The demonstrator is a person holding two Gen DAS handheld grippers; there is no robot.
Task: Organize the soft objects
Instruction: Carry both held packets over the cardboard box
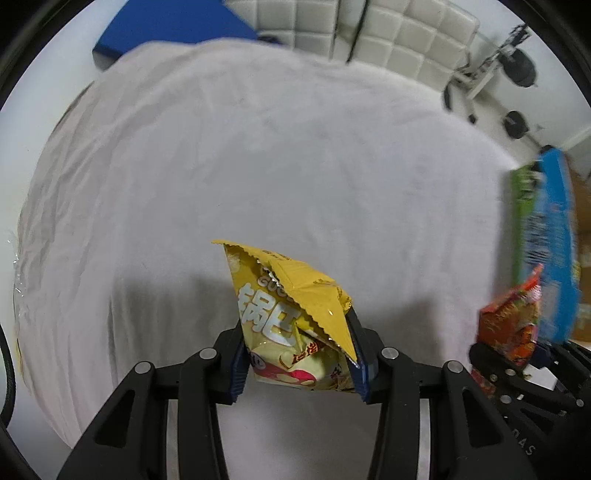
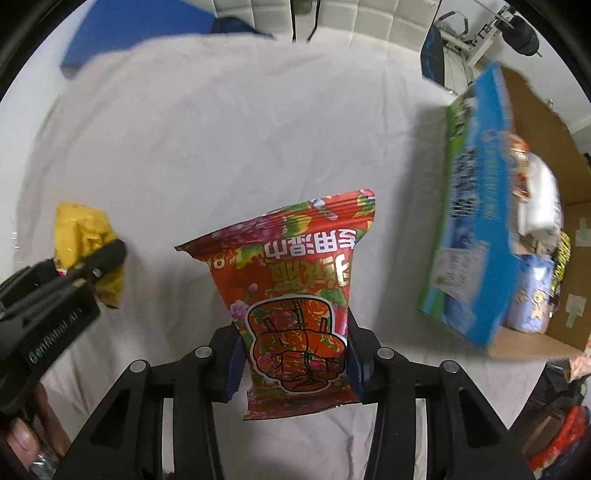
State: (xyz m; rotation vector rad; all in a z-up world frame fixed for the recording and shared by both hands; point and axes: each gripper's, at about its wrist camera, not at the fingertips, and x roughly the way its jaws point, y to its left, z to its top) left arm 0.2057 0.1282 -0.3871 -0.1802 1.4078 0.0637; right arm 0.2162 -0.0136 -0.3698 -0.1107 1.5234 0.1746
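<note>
1. Far off on the left, a blue mat (image 1: 173, 26) lay past the far edge of the table.
2. A white cloth (image 1: 277, 155) covered the whole table, and it was full of small wrinkles.
3. The left gripper (image 1: 299, 363) was on the left side, above the cloth. Its jaws were closed in tight on a yellow snack bag (image 1: 291, 321). The bag sat between the two blue pads and stuck up out of them. Its top was folded over and crumpled.
4. From the right wrist camera, the yellow snack bag (image 2: 86, 243) showed at the left, held up off the cloth.
5. The right gripper (image 2: 295, 360) was to the right of the left one. Its jaws were squeezed in on a red snack bag (image 2: 295, 291). The bag stood up between the pads, with flowers printed on it, and its writing looked upside down.
6. On the right side of the table sat a cardboard box (image 2: 476, 206) with a blue and green side. It was open at the top and looked blurry.
7. Inside the box were more snack packs (image 2: 535, 288), some white, some blue and some yellow.
8. Far behind the table, there was a white padded wall (image 1: 388, 40).
</note>
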